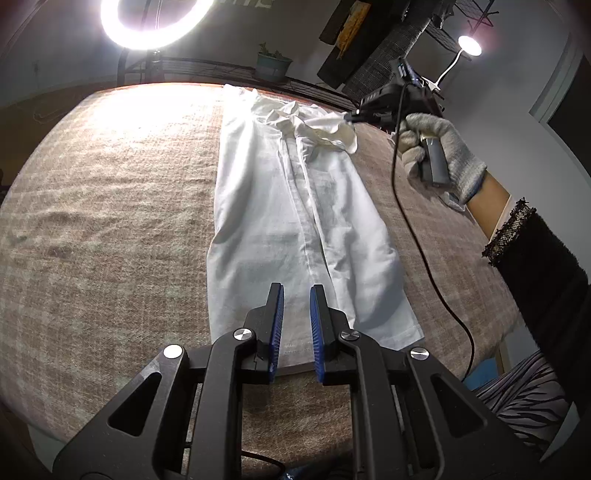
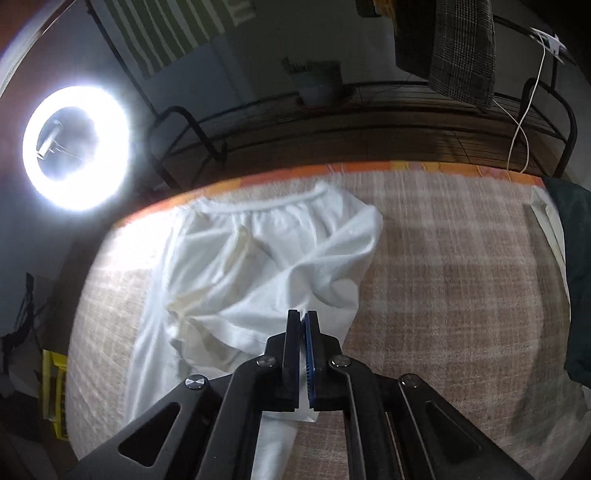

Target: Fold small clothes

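Trousers (image 1: 295,206), white and small, lie lengthwise on the plaid-blanketed table (image 1: 110,206); the elastic waistband (image 2: 258,206) sits at the far edge near the ring light (image 1: 151,22), and the leg hems reach toward the near edge; the garment looks already doubled leg over leg, though the layers are hard to separate by eye. Right gripper (image 2: 303,321) is clenched on a fold of the white cloth near the waist, its jaws pressed together with fabric pinched between them; from the left wrist view the same gripper (image 1: 349,117) holds that corner raised off the blanket, so the cloth hangs in a loose drape beneath it. Left gripper (image 1: 297,291) hovers above the hem end with its jaws parted and nothing between the blue pads (image 1: 277,325); it grasps no cloth.

By its look the fabric is thin, light woven cotton; soft, limp, quick to crease and to slump, with no stiffness to carry a fold by itself; it should not slip much between the ribbed pads, yet a pinch may catch only the top layer. Best holds are likely the edges with body: the gathered waistband and the stitched hems; taking both layers at a corner should keep the fold square. Lifting low and laying the cloth down slowly should limit bunching; the rough blanket may drag on it.
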Tool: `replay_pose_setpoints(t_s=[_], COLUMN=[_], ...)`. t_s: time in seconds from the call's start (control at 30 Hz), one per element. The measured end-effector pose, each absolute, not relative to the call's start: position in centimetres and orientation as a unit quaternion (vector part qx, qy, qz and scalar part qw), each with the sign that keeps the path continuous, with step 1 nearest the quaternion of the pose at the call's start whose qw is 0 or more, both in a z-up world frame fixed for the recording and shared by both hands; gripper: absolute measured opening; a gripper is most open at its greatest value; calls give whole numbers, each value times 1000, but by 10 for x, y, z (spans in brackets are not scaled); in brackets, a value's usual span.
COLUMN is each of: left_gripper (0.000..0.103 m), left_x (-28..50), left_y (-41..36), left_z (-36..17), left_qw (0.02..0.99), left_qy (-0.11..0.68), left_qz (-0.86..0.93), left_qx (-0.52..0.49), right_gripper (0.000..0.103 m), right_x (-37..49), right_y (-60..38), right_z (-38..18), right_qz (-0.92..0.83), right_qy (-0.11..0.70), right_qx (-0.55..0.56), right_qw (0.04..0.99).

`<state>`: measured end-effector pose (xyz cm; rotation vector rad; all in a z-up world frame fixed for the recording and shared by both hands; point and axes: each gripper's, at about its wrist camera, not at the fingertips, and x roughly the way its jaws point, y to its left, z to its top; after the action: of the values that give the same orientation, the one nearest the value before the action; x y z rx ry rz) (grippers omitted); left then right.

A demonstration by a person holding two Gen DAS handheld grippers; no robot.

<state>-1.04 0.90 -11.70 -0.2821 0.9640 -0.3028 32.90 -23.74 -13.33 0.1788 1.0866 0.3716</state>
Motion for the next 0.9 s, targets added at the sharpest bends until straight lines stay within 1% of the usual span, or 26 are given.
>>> replay_pose_setpoints(t_s=[0.23,0.47,0.57,0.73,0.9], left_gripper=[12,12,12,12,12], left_x=[-8,-5,-4,-1,2], left_y=[12,16,21,28,29], left_z=[-116,-118,-119,-122,-125], left_qw=[863,857,854,851,852], left_qy=[458,464,466,470,473], left_qz=[-148,-153,-152,-145,-139], left_qx=[-150,-165,-174,-184,-175], right_gripper=[0,0,0,0,0], right_x=[337,368,383,400,412], right_y=[-230,-180,-159,-130,-119], right_z=[-121,-108,-118,-150,-177], right_qz=[206,231,231,223,211], right_qy=[499,485,493,514,529], right_qx=[141,139,129,108,106], right_qw=[830,832,829,821,815])
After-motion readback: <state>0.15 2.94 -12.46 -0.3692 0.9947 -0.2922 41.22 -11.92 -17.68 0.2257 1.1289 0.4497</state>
